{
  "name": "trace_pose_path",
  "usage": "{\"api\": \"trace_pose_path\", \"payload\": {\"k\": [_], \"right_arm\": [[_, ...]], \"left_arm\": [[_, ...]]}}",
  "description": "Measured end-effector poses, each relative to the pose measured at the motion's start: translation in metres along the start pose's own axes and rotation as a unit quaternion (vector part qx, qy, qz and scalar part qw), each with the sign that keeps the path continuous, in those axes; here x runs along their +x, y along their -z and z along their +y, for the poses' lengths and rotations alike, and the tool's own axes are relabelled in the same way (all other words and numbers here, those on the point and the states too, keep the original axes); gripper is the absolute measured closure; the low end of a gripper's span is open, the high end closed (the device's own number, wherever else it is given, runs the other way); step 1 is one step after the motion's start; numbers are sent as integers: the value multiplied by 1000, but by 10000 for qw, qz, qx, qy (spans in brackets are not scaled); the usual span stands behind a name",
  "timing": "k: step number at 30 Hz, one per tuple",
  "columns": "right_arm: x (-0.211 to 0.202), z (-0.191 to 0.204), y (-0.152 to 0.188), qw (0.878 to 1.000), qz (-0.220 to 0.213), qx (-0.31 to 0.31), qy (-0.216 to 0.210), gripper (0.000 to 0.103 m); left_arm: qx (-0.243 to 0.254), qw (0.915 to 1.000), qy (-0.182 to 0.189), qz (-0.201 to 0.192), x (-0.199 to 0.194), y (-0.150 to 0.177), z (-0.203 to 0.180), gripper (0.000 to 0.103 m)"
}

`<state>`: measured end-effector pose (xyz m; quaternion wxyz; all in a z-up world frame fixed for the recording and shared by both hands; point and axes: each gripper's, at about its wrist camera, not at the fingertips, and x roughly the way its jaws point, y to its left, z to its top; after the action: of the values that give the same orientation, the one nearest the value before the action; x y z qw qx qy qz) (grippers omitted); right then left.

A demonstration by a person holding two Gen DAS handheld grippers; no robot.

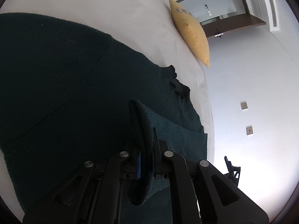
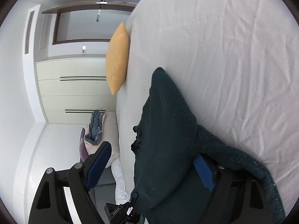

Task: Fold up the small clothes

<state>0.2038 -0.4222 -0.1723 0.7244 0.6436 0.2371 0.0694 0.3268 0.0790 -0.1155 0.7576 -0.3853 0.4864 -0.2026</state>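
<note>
a: bedsheet [image 2: 233, 56], white and creased, carries everything here; no container shows. what lies on it?

b: dark green knitted sweater [image 1: 65, 84], spread flat on the sheet, fuzzy, with a ribbed collar. a yellow cushion [image 1: 192, 35] with a coarse weave stands at the bed's edge.

a: grippers?

b: left gripper [image 1: 146, 160] has its blue pads pinched narrow on a ribbed fold of the sweater. right gripper [image 2: 151, 168] stands wide, the knit draped across its right finger, unpinched.
</note>
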Motion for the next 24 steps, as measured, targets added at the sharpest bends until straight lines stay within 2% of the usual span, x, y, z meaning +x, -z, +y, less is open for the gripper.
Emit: {"api": "trace_pose_path", "payload": {"k": [13,18,21,24], "right_arm": [[11,1,10,9998,143,-95,-62,15],[8,-5,11,9999,2,-70,-141,15],[2,-9,7,9998,-72,43,-189,23],[-10,-19,-1,9977,-312,346,-484,25]], "left_arm": [[36,9997,-115,-225,-5,-27,2,97],[81,9994,-327,-123,17,-31,6,97],[44,9995,-292,-145,23,-31,6,97],[235,9992,-312,-81,30,-29,-4,97]]}}
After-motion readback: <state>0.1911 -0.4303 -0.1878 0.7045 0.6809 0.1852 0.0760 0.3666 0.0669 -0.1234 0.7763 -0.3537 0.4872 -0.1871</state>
